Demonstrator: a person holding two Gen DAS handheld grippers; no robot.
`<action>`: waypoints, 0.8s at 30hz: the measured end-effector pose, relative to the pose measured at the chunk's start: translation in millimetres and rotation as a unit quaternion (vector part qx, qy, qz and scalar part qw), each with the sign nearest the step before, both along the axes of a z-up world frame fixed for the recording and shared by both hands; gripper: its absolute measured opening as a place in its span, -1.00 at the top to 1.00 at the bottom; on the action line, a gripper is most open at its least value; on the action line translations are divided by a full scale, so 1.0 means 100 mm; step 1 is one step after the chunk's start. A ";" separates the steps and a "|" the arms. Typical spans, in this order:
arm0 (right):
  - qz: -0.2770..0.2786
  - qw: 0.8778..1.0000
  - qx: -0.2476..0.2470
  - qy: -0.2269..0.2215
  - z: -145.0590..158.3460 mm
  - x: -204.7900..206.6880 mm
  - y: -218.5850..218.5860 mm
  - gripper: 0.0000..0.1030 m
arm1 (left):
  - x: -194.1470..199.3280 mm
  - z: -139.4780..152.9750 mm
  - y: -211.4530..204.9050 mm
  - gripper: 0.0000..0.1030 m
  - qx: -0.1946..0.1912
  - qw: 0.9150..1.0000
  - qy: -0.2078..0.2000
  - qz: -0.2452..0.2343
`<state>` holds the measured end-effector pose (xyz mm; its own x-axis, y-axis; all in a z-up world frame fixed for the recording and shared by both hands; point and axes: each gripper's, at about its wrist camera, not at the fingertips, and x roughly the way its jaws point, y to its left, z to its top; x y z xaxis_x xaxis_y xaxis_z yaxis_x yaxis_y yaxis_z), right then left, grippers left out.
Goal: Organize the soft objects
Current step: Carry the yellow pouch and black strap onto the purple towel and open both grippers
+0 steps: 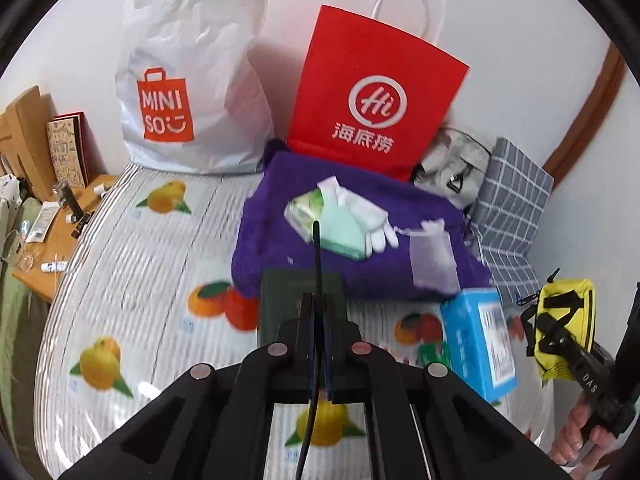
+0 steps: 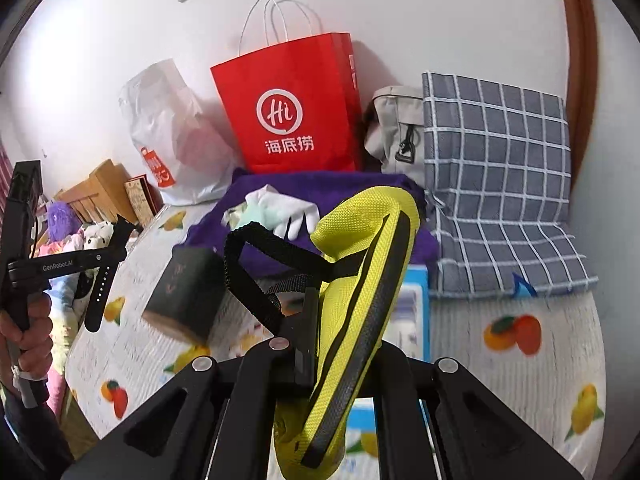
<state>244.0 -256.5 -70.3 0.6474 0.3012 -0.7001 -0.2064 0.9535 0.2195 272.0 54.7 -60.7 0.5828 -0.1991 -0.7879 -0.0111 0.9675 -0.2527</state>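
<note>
Both grippers work in parallel: right gripper (image 2: 316,320) fingers clamped on the yellow woven pouch (image 2: 360,280), left gripper (image 1: 318,312) fingers pinched on a thin black strap (image 1: 316,256), presumably carrying each toward the bags.

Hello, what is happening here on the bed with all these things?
A person is tidying soft items on a bed with a handheld gripper in each hand. The right gripper is shut on a yellow pouch with black straps, lifted off the bed. The left gripper is shut on a dark green booklet. White gloves and a tissue pack lie on a purple towel, before a red paper bag.
</note>
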 end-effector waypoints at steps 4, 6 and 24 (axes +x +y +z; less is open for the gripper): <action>0.002 1.000 0.001 0.003 -0.01 0.28 0.07 0.87 | 0.25 0.01 0.03 0.92 -0.008 1.000 0.000 0.006; 0.004 1.000 0.001 0.006 -0.02 0.43 0.10 0.87 | 0.39 0.00 0.03 0.92 -0.007 1.000 0.001 0.009; 0.011 1.000 0.003 0.022 -0.13 1.39 0.25 0.87 | 1.29 -0.19 0.08 0.92 -0.031 0.999 0.016 0.030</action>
